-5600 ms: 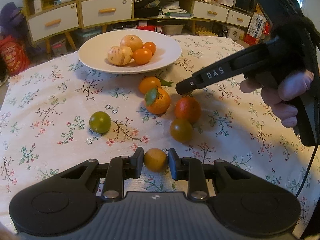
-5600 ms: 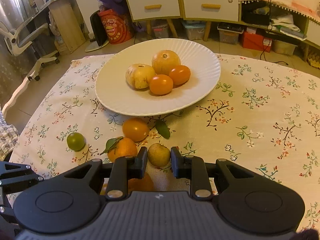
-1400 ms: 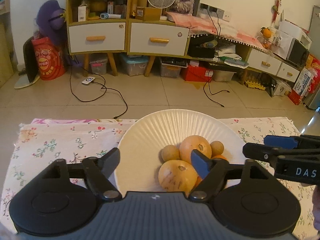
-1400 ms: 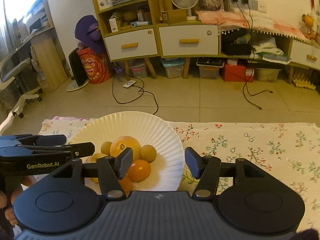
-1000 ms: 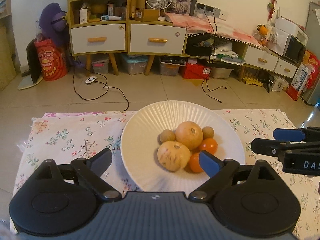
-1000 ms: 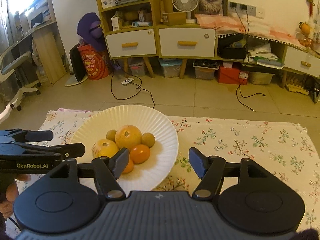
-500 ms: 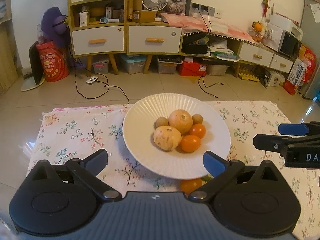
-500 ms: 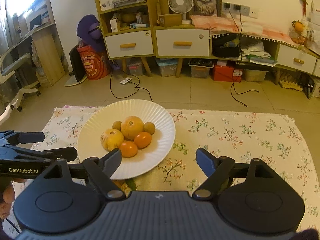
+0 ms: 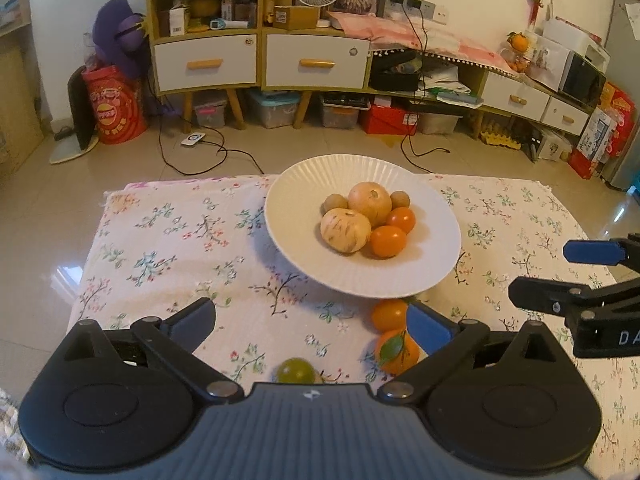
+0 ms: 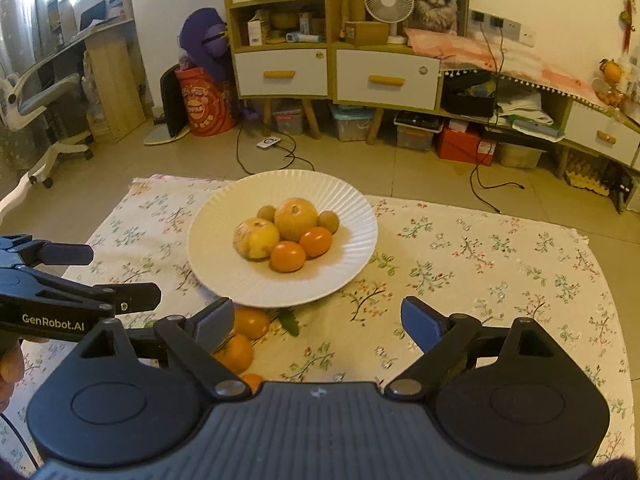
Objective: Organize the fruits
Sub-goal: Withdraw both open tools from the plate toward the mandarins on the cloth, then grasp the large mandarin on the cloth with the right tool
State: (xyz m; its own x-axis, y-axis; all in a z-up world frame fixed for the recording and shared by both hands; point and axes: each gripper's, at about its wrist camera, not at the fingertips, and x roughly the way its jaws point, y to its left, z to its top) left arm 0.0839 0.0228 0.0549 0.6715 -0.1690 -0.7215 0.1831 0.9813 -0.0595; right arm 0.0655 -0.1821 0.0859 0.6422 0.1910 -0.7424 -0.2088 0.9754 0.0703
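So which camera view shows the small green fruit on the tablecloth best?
The left wrist view: the green fruit lies in the open just above the gripper body. In the right wrist view it cannot be seen at all.

White lettering "GenRobot.AI" stands on the side of the left claw [image 10: 96, 276], seen from the right wrist view. From the left wrist view, the right claw [image 9: 560, 276] bears white letters "DA", cut off by the picture's edge. The print on the red bag [image 9: 114, 106] on the floor is too blurred to read.
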